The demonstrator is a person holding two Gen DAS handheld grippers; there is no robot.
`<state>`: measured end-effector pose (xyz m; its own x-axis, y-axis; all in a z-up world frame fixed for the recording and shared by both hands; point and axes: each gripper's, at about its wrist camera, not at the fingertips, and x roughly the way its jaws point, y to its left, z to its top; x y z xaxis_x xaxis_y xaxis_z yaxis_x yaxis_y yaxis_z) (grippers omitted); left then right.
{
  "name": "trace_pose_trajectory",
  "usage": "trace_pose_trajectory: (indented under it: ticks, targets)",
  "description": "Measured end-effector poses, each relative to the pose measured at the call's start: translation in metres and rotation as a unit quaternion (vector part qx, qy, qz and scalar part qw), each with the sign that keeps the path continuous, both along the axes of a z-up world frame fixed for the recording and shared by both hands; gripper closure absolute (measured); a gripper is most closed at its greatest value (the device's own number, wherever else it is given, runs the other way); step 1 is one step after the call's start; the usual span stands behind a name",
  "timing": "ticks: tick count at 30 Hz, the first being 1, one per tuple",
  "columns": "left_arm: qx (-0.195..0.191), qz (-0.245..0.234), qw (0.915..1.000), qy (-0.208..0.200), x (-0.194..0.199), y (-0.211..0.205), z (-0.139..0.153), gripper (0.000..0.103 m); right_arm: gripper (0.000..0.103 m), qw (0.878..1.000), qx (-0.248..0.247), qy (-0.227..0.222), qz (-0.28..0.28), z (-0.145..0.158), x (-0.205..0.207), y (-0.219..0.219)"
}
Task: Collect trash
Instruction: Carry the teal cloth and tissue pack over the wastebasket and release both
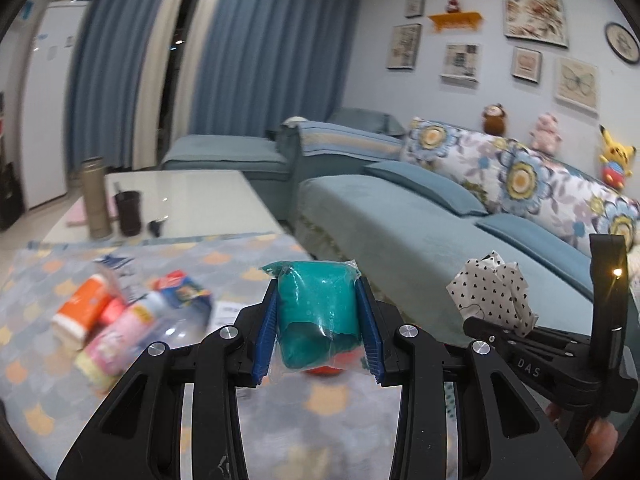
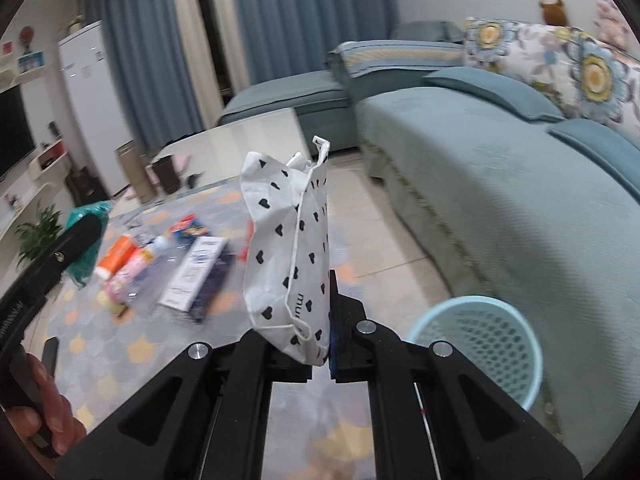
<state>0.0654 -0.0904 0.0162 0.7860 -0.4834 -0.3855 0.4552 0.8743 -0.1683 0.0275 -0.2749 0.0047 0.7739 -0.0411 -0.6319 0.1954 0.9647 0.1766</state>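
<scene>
In the left wrist view my left gripper is shut on a teal roll in clear plastic wrap, held above the table. My right gripper is shut on a crumpled white paper bag with black hearts, which stands upright between its pads. That same bag shows at the right of the left wrist view. A light blue mesh bin stands on the floor to the lower right, beside the sofa. More trash lies on the patterned tablecloth: an orange packet, a pink bottle and a white and blue box.
A teal sofa with floral cushions runs along the right. Behind the cloth is a glossy coffee table with a tan flask and a dark cup. A person's hand holds the left gripper's handle.
</scene>
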Motion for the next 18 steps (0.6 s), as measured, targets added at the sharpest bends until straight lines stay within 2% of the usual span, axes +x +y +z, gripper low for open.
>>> trace_pose_trajectory:
  ticks: [7,14,18]
  targets:
    - [0.020,-0.042,0.9989,-0.004,-0.002,-0.058,-0.008,0.068,0.099,0.998,0.011,0.023,-0.055,-0.025,-0.013,-0.056]
    - [0.052,-0.070,0.9962,0.007,0.005,-0.107,-0.031,0.068,0.099,0.991,0.046,0.068,-0.110,-0.075,-0.015,-0.107]
    - [0.063,-0.083,0.9944,0.018,0.009,-0.131,-0.044,0.068,0.099,0.986,0.056,0.086,-0.128,-0.091,-0.014,-0.124]
